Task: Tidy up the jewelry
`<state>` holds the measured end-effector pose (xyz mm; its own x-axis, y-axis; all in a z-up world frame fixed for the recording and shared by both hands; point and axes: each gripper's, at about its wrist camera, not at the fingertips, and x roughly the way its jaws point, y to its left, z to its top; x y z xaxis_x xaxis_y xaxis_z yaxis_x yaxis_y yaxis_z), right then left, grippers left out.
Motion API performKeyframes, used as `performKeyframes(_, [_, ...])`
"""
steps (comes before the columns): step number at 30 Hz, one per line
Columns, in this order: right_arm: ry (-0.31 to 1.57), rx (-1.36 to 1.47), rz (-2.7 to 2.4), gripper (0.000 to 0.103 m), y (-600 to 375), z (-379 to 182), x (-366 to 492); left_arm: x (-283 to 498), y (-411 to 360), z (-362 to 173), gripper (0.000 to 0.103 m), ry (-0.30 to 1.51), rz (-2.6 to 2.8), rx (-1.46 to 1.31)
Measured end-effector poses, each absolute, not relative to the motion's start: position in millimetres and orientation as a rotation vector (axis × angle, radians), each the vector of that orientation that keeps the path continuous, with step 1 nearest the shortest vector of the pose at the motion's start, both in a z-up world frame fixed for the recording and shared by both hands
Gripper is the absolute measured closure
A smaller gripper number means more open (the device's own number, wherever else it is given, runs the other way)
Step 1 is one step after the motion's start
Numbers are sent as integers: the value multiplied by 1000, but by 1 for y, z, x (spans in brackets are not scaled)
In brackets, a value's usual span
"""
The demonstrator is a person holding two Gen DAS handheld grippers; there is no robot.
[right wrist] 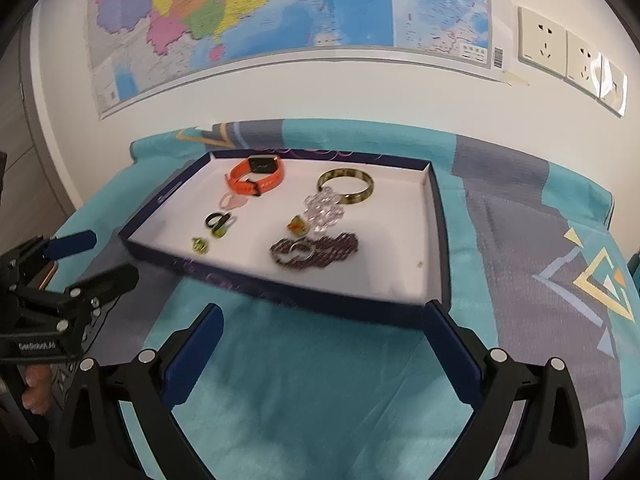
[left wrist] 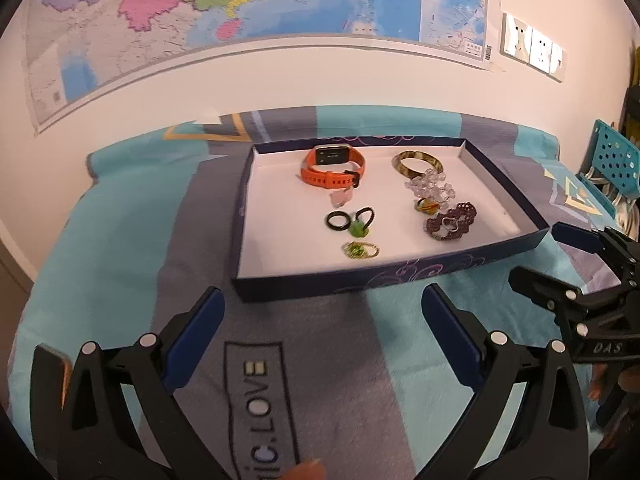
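A shallow dark blue cardboard tray with a white floor (left wrist: 256,208) lies in the middle of the left wrist view on a teal and grey patterned cloth (left wrist: 120,240) that covers the surface below a white wall. Inside it, toward the upper middle, sits an orange strapped watch with a dark rectangular face (left wrist: 333,166), and to its right a wide brown and gold bangle (left wrist: 416,162). Just below the bangle lies a cluster of clear crystal beads (left wrist: 430,186), touching a small orange and green ring (left wrist: 426,205). Lower right of that rests a dark purple beaded bracelet (left wrist: 452,222) with a thin silver ring (left wrist: 451,225) on top of it. Near the tray's centre are a pale pink stone piece (left wrist: 342,198), a plain black ring (left wrist: 338,221), a black loop with a green charm (left wrist: 360,224), and, closest to the front wall, a small gold and green oval piece (left wrist: 360,250). The left gripper (left wrist: 322,308) hangs over the cloth in the lower middle of its frame, blue-padded fingers spread wide with nothing between them, short of the tray. The right gripper (right wrist: 322,320) is likewise spread wide and empty in its own view, its right fingertip beside the tray's near corner. A coloured wall map (right wrist: 280,8) fills the top of the frame, with white wall sockets (right wrist: 568,52) at the upper right.
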<state>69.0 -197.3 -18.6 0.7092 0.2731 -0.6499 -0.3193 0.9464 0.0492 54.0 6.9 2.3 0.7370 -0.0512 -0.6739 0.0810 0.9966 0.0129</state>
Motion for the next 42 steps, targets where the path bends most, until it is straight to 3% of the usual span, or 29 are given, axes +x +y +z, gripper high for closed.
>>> performKeyframes(42, [750,-31,348,7,-186,-29,35,23,10,-8,6,773,-50,26])
